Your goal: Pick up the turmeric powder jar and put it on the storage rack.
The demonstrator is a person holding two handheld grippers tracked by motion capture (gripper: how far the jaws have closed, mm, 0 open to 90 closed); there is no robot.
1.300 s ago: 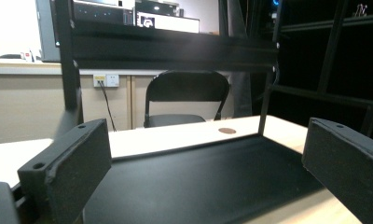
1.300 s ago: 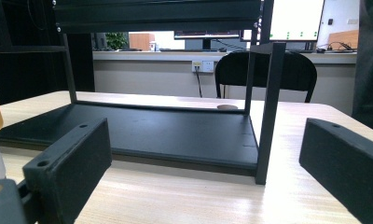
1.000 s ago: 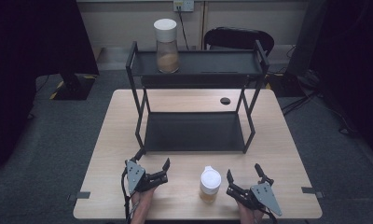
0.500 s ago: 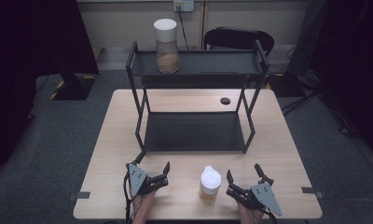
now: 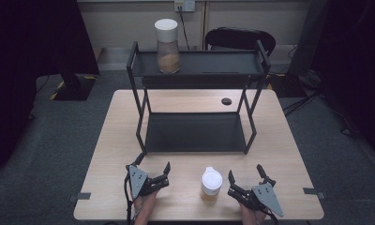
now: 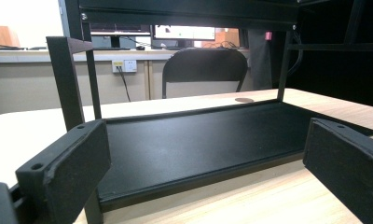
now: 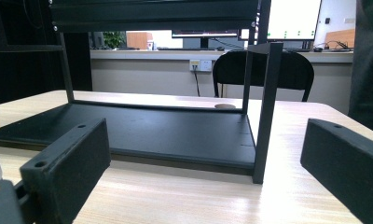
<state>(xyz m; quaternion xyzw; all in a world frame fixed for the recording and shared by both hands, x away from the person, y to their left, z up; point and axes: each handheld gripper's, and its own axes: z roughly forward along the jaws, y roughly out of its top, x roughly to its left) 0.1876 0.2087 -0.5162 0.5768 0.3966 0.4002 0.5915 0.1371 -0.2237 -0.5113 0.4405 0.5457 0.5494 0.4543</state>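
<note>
Grippers rest low at the near edge of the table (image 5: pixel 288 140), one on each side of a small jar (image 5: pixel 210 185) with a white lid and a tan filling. In the high view, the left gripper (image 5: pixel 153 174) sits to the left of the jar, well apart from it, its jaws spread wide with nothing between them. The right gripper (image 5: pixel 245 178) sits just to the right of the jar, near it but not touching, and its jaws also stand wide apart and hold nothing. A hand shows under each gripper at the bottom edge. Beyond them a black two-level shelf (image 5: pixel 195 133) stands on the table, its lower tray flat on the wood. On the upper level, toward the left end, stands a taller jar (image 5: pixel 166 46) with a white lid and brownish contents in its lower part. A small dark round spot (image 5: pixel 226 101) lies on the tabletop behind the shelf. In the left gripper view, the two black jaws frame the shelf's lower tray (image 6: pixel 198 144), with a black chair (image 6: pixel 204 70) beyond the table. In the right gripper view, the jaws frame the same tray and a shelf post (image 7: pixel 266 112), and a sliver of the small jar shows at the left edge.
</note>
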